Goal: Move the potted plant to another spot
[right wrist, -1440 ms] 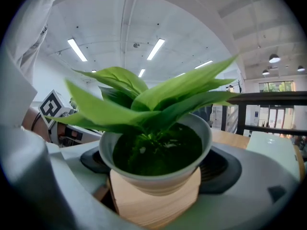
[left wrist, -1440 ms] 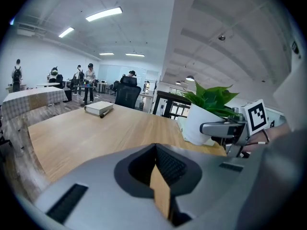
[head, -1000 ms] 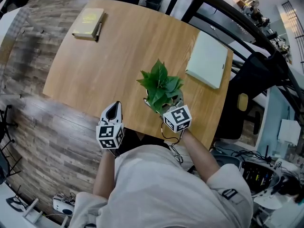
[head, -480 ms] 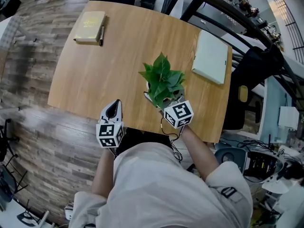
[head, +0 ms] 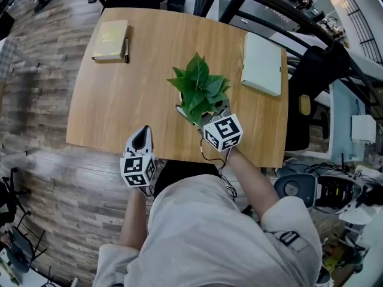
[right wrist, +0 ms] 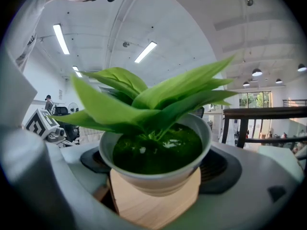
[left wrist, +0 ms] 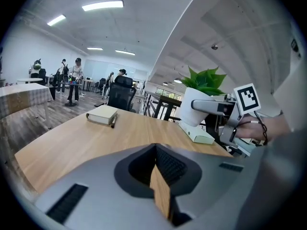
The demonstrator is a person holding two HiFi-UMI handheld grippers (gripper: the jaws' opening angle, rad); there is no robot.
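White pot of potted plant [head: 199,94] is clamped by right tongs [head: 205,119] on both sides, so it rides upright; prob. just off the wood worktop [head: 128,94], near front edge. Idle left tongs [head: 142,139]: pressed together, empty, parked at the edge, out of the way.

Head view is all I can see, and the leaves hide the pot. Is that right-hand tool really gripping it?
Observer: Yes. The right gripper view shows the right gripper with a jaw against each side of the white pot.
Operator: What's inside it?
Observer: Its top is covered with green moss, from which the stems rise.
Operator: And the other tool?
Observer: The left gripper has its jaws together, with nothing between them.
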